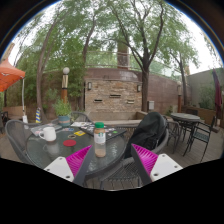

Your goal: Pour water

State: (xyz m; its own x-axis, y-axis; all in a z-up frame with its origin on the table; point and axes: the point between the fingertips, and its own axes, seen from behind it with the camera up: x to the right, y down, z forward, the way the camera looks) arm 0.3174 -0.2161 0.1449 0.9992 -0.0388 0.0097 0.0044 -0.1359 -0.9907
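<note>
**Tongs apart over patio bench, bottle ahead**

From my remote seat, the tongs (104,163) hang w/ fingers spread wide, nothing between them, magenta pads (60,159) facing inward. Just ahead, btwn the two fingers, a clear bottle (99,139) w/ green cap stands upright on the glass-topped bench (45,150). A white cup (48,132) sits further left on it. A dark chair (150,131) stands to the right; stone wall (113,95) and trees beyond.

I'm seeing a round glass table (45,150) holding a bottle (99,139), mug (48,133) and red thing (70,143).
</note>
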